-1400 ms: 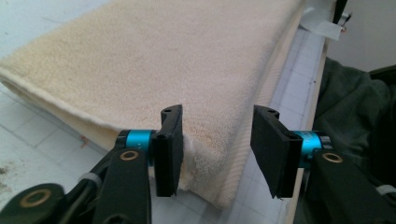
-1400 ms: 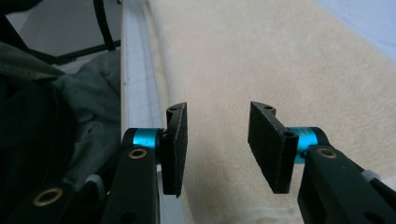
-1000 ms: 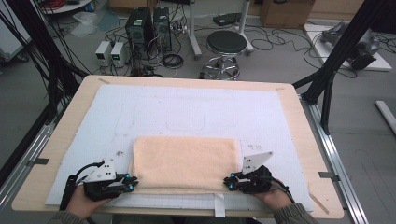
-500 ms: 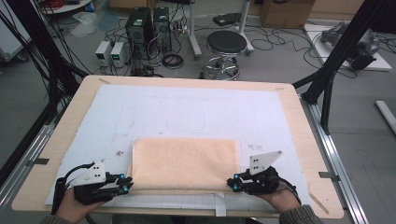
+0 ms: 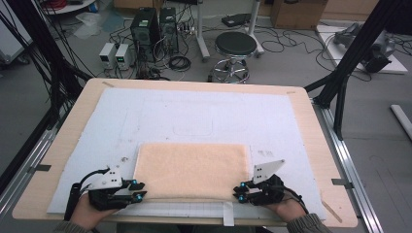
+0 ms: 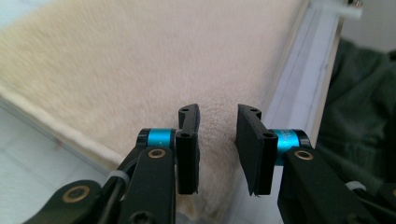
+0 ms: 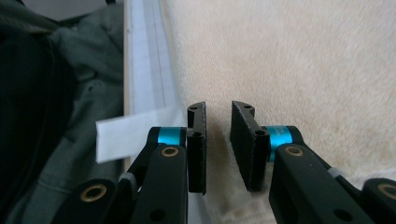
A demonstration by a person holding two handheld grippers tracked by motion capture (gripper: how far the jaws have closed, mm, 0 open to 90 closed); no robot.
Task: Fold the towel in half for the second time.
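Note:
A peach towel [image 5: 192, 170] lies folded flat on the white mat [image 5: 194, 111], near the table's front edge. My left gripper [image 5: 139, 191] is at its near left corner. In the left gripper view the gripper [image 6: 217, 116] is open, with the towel [image 6: 140, 60] in the gap below the pads but not pinched. Its jaws have just been closing a little. My right gripper [image 5: 236, 191] is at the near right corner. It [image 7: 218, 112] is open over the towel's [image 7: 303, 70] edge, and its jaws have just been opening.
The wooden table [image 5: 311, 126] carries the mat. A white tape strip [image 5: 227, 213] hangs over the front edge between the hands. Behind the table stand a stool [image 5: 235, 46], computer cases and cables on the floor. Black frame posts flank both sides.
Both grippers have let go of the towel's near corners and their jaws stand apart. The left hand drew back leftward, then returned to the corner. The towel lies still.

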